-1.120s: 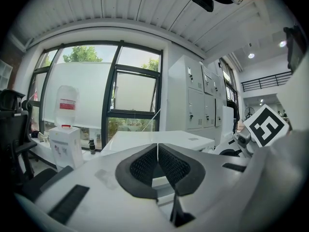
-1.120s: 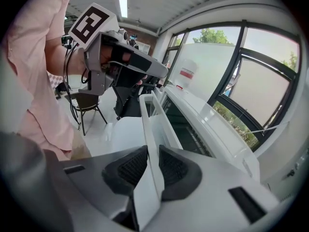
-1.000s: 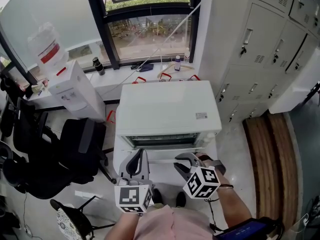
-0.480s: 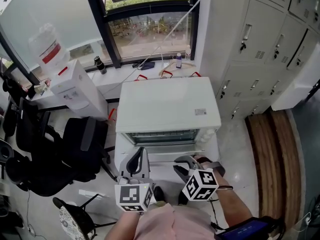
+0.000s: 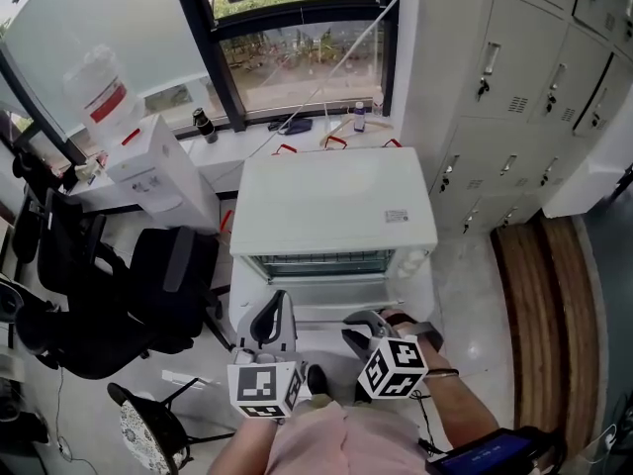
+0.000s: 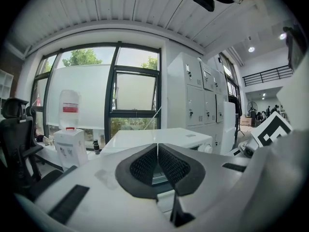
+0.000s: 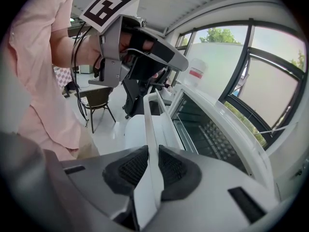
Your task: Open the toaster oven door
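Observation:
The white toaster oven [image 5: 331, 201] stands in front of me below the window. Its door [image 5: 326, 300] hangs partly open, with the glass and dark inside showing in the gap. My right gripper [image 5: 358, 331] is shut on the door's white handle bar [image 7: 150, 129], which runs straight between its pads [image 7: 130, 166]. The oven's rack and glass [image 7: 207, 134] lie just right of the bar. My left gripper [image 5: 273, 317] hovers left of the right one, in front of the door, shut on nothing. In the left gripper view the left gripper [image 6: 158, 163] points at the oven [image 6: 159, 138].
A water dispenser [image 5: 163, 171] and a black office chair [image 5: 148, 295] stand left of the oven. Grey lockers [image 5: 514, 87] line the right wall beside a wooden bench [image 5: 539, 305]. Bottles [image 5: 203, 125] sit on the window sill. A stool [image 5: 148, 428] is at lower left.
The right gripper has drawn the handle slightly down and toward me, and the door gap looks a little wider. The left gripper has hardly moved.

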Available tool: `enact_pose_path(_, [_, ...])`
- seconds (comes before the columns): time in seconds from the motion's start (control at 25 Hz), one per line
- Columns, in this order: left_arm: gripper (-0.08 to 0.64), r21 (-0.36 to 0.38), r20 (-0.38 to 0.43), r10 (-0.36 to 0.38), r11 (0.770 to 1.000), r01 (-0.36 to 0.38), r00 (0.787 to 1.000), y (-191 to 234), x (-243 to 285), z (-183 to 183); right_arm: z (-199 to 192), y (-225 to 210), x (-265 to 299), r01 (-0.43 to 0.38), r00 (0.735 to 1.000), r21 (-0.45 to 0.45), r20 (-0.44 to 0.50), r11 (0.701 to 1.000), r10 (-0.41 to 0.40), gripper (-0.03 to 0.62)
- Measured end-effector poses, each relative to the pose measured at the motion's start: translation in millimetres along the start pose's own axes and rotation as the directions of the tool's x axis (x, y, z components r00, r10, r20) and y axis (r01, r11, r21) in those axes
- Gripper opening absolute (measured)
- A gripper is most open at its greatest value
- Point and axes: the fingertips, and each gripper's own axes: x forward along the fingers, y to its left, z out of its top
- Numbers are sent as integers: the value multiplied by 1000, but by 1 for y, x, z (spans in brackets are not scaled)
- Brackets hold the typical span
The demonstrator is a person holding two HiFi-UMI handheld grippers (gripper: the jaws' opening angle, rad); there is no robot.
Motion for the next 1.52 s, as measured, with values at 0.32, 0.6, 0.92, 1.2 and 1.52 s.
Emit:
enact_pose_path(0.32, [14, 6, -11, 33, 999, -33, 999, -10, -9, -4, -4, 12, 3, -11, 1000, -9, 10, 1000, 11, 69])
enact_pose_path(0.6, [15, 6, -43, 86, 996, -86, 995, -20, -25, -16, -5, 14, 0, 13, 1000, -38, 23, 999, -12, 68])
enact_pose_path(0.92, [14, 1, -74, 104, 995, -104, 992, -10, -37, -31, -10, 26, 5, 22, 1000, -37, 7, 999, -21, 68])
enact_pose_path(1.2, [14, -13, -99, 52, 998, -53, 994, 5, -30, -51, -14, 35, 9, 57, 998, -17, -29, 998, -58, 71])
enact_pose_path(1.52, [14, -18, -173, -3, 1000, 0, 985, 27, -11, -90, -14, 37, 12, 92, 993, 14, -79, 996, -91, 74])
